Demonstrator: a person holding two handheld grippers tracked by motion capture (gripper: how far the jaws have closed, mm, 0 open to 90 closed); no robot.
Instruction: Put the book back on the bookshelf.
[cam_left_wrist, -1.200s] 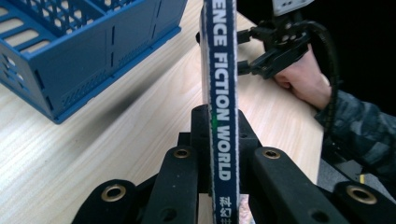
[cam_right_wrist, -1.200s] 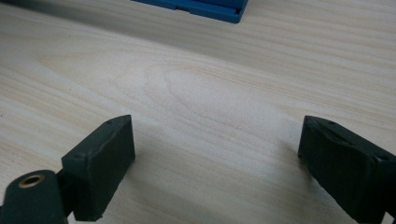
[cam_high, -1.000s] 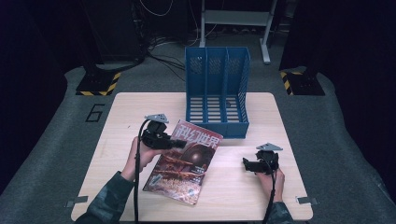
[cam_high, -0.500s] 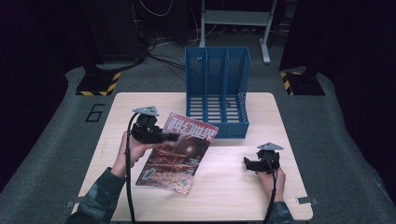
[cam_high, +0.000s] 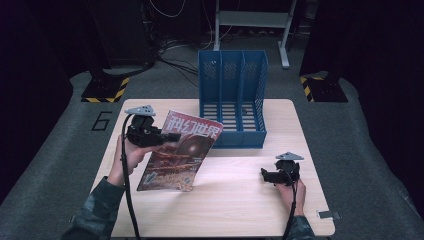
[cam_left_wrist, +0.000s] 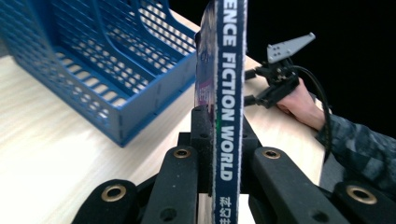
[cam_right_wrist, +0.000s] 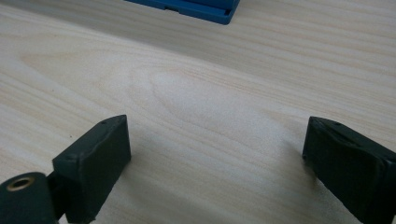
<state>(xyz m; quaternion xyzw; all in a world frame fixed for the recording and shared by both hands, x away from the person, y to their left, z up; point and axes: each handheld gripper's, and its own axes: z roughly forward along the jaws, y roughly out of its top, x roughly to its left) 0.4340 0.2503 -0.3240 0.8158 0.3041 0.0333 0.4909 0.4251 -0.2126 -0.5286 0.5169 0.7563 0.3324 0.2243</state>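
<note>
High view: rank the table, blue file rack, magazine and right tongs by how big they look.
1. Table
2. Blue file rack
3. Magazine, held tilted by the left tongs, so partly foreshortened
4. Right tongs, open and resting low over the table

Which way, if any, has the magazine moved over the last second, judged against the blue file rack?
Yes. The magazine, clamped in the left gripper, has lifted off the table and tipped upright, its top edge now nearer the blue file rack.

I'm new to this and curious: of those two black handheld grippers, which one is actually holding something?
The left gripper: its jaws are clamped on the spine of the glossy science fiction magazine, lifted on edge. The right gripper rests over the pale wooden table, jaws wide open.
</note>
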